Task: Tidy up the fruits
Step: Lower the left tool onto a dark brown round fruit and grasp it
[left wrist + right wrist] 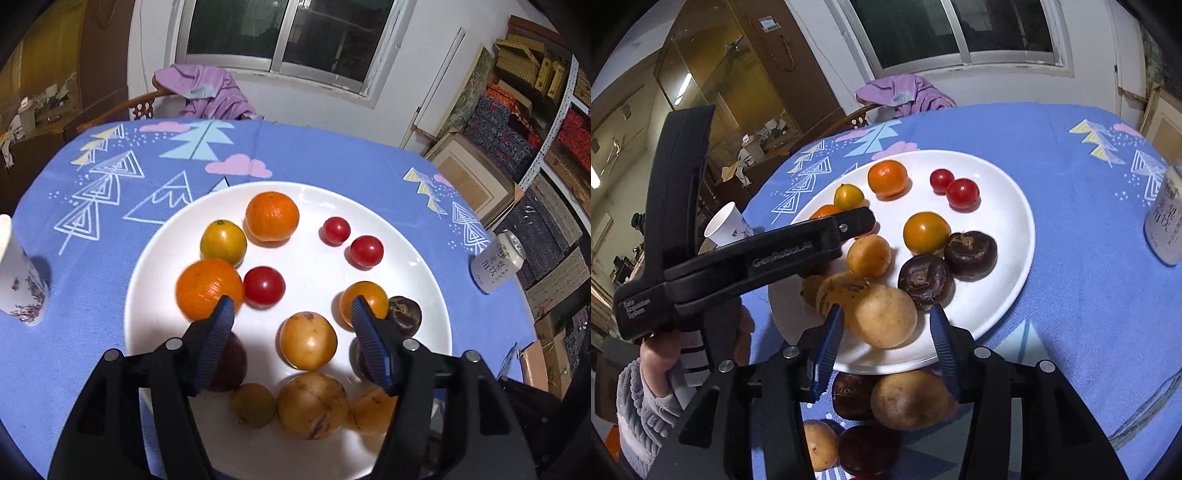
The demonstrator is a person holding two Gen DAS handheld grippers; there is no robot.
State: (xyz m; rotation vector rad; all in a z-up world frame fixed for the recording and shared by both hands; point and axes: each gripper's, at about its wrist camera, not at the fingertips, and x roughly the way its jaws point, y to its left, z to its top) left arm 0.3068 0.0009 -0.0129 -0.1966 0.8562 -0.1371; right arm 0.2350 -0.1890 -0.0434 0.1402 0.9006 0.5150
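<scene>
Showing fruit off the plate, right view only

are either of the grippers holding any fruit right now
No. The left gripper hangs open over the white plate with nothing between its pads; the right gripper is open too, pressing nothing.

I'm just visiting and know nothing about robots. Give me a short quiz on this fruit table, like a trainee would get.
1. How many red tomatoes lie on the white plate?
2. True or false: the can stands on the plate.
3. The left gripper is: A) shut on an orange, B) open and empty, C) out of view.
Key: 1. Three. 2. False, it stands on the blue tablecloth. 3. B.
</scene>
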